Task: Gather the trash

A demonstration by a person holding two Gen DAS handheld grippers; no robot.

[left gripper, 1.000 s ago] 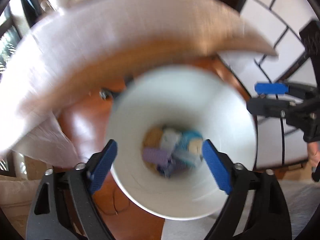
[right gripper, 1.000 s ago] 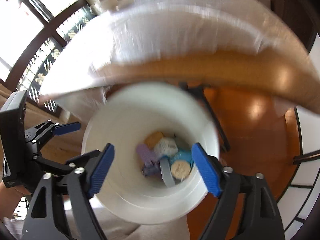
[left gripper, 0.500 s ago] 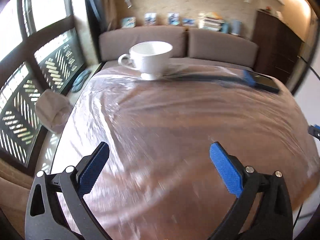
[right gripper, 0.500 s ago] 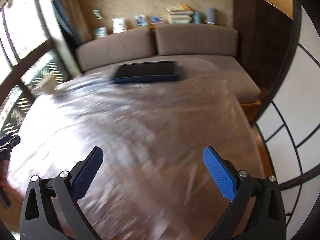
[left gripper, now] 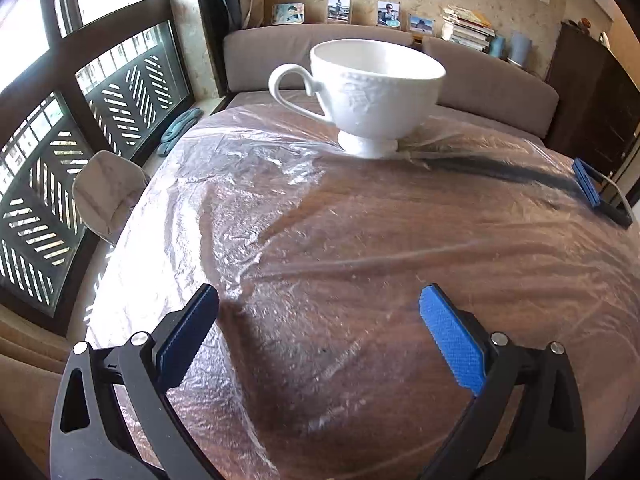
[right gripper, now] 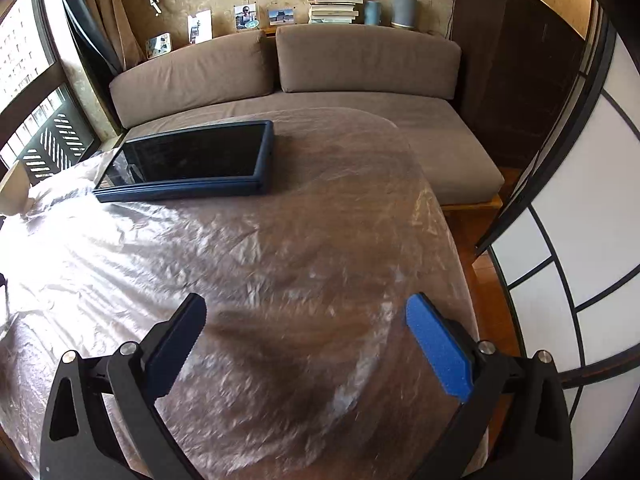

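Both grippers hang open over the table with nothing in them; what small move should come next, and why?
Probably lower both grippers to pinch the near edge of the plastic sheet. The left gripper and right gripper are open and empty, and no loose trash shows on the table, only a cup and a tablet on the sheet.

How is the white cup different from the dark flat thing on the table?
The white footed teacup stands tall and round with a curved handle; the dark blue-framed flat tablet lies low, rectangular, with a glossy black screen. Both rest on the clear plastic sheet covering the wooden table.
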